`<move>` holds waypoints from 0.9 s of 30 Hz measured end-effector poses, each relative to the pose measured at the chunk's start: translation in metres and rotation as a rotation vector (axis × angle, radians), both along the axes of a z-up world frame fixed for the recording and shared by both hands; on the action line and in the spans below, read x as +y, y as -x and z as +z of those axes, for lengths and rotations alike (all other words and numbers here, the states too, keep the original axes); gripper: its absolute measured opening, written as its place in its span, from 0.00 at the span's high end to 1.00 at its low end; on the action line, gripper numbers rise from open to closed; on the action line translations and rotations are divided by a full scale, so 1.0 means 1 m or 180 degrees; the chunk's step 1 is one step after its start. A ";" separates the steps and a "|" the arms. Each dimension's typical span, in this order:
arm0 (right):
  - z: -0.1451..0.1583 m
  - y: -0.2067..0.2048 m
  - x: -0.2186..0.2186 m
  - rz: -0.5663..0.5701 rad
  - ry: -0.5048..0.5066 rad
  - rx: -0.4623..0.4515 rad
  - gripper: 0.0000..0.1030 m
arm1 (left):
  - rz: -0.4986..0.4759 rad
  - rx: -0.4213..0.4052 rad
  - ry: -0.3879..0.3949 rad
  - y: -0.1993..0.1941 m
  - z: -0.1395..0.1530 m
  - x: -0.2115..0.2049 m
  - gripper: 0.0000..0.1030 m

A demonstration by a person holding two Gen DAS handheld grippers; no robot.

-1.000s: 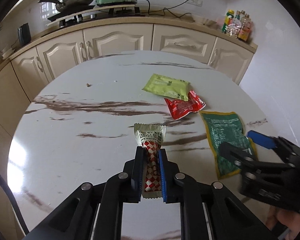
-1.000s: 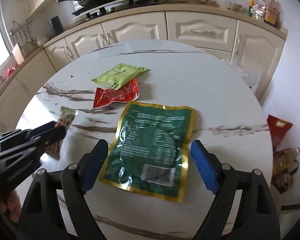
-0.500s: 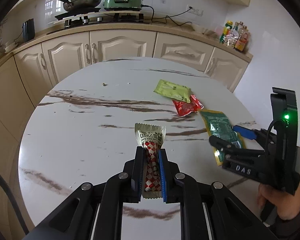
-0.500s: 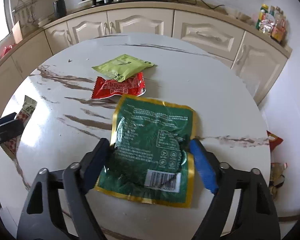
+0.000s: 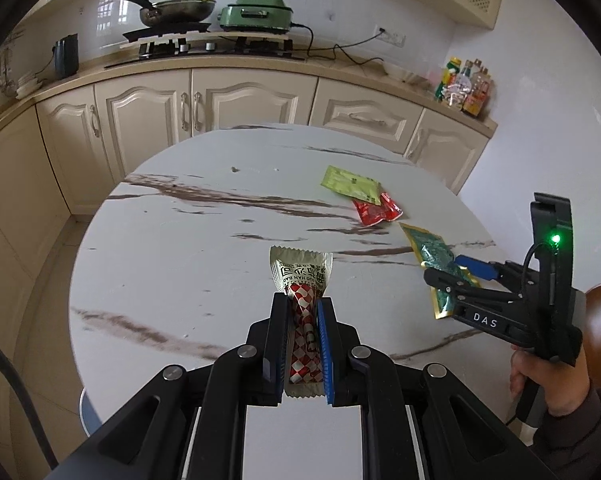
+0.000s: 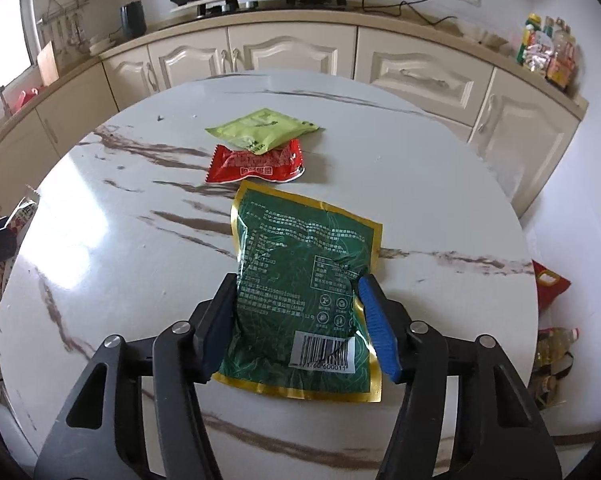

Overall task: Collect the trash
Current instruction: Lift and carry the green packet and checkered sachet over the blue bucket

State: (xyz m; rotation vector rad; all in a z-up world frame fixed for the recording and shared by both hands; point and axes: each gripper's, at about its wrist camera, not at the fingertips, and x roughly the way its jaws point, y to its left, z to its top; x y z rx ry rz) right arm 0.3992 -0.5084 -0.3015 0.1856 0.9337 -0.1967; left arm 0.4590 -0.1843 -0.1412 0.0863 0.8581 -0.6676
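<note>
At lower centre, the right gripper (image 6: pixel 296 324) has just been closing, now pinching the green pouch (image 6: pixel 304 292), while the left gripper (image 5: pixel 302 344), clamped on a wrapper (image 5: pixel 302 280), pulls back.

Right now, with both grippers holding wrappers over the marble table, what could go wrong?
1. The right gripper has just been closing on the large green foil pouch with gold edges, which bows between the pads; it may buckle and slip free when lifted.
2. The left gripper pinches only the lower part of the red-and-white checked wrapper; a quick swing could shake it loose.
3. The lime-green packet overlaps the red wrapper, so grabbing one may drag the other.
</note>
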 end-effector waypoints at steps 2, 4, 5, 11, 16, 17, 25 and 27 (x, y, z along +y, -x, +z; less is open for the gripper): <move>0.002 0.004 0.002 0.0015 -0.0012 0.0003 0.46 | 0.0020 -0.0022 0.0010 0.006 0.005 0.009 0.90; 0.005 0.007 0.005 0.0031 -0.0072 -0.0003 0.46 | 0.0032 -0.0034 0.0025 0.011 0.009 0.019 0.90; 0.007 0.009 0.004 0.0016 -0.0106 -0.0059 0.46 | 0.0034 -0.0038 0.0026 0.013 0.011 0.022 0.90; 0.027 0.020 0.019 0.0075 -0.0206 -0.0217 0.46 | 0.0060 -0.0088 0.0085 0.031 0.024 0.053 0.90; 0.064 0.023 0.062 0.0343 -0.0185 -0.0477 0.46 | 0.0180 -0.0124 0.0171 0.042 0.037 0.096 0.90; 0.071 0.022 0.073 0.0401 -0.0177 -0.0532 0.46 | 0.0201 -0.0127 0.0183 0.043 0.038 0.104 0.90; 0.115 -0.002 0.194 0.1173 -0.0343 -0.0882 0.46 | 0.0720 -0.0193 0.0146 0.057 0.037 0.214 0.90; 0.117 -0.013 0.229 0.1373 -0.0392 -0.0897 0.46 | 0.0890 -0.0157 0.0106 0.057 0.031 0.243 0.90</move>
